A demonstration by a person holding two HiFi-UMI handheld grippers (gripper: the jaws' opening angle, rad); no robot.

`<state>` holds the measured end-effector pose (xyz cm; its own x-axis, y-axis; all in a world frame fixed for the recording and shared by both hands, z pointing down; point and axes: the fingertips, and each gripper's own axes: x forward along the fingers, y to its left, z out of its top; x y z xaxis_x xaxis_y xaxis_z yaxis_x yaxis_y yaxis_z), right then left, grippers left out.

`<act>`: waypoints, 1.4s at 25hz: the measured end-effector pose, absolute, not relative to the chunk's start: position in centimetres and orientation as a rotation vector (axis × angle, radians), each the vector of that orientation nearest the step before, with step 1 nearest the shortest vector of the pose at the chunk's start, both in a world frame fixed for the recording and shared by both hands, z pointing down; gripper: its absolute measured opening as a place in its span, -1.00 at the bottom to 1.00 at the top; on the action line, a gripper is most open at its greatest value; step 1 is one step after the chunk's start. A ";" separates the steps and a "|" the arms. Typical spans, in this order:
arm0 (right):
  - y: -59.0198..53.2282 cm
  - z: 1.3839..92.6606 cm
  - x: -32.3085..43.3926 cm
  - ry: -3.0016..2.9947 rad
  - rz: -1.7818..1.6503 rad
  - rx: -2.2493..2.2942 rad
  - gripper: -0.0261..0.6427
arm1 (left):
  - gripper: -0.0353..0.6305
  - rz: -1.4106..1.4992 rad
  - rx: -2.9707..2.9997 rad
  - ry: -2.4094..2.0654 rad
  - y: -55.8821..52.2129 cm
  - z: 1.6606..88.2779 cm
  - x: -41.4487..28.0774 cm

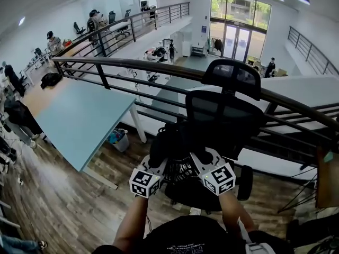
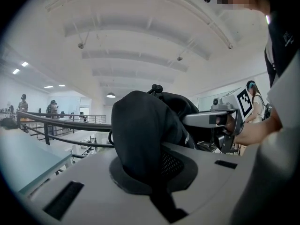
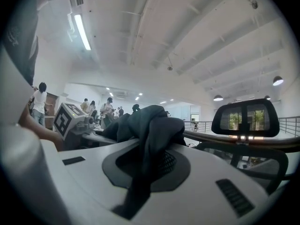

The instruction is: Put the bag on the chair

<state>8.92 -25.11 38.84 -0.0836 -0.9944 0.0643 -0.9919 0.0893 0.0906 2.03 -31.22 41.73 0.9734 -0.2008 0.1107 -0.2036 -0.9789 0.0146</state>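
Black bag [image 1: 174, 142] held up at frame centre, over the seat of the black office chair [image 1: 225, 112], in front of its backrest. Left tongs [image 1: 159, 162] and right tongs [image 1: 200, 157] both clamped on bag fabric, side by side. Dark railing [image 1: 132, 62] behind, wood floor [image 1: 63, 205] below.

Wood-plank floor [image 1: 58, 205] across lower left. Pale blue table [image 1: 79, 115] at left, small bin [image 1: 119, 139] by its leg. Black railing [image 1: 132, 62] sweeps across middle. Tall windows [image 1: 239, 17] upper right, daylit. White wall [image 1: 197, 4] beside them. Ribbed white ceiling [image 2: 140, 41]; strip light [image 3: 82, 32] upper left in right gripper view.
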 end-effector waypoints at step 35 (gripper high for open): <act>-26.3 45.9 27.3 -2.105 0.116 2.162 -0.82 | -0.82 0.353 3.071 -0.133 -33.8 48.7 21.0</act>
<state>27.26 -26.28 45.89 0.0285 -0.9898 0.1393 -0.9991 -0.0241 0.0336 20.95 -33.78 48.70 0.9704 -0.0797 0.2281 -0.0905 -0.9952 0.0370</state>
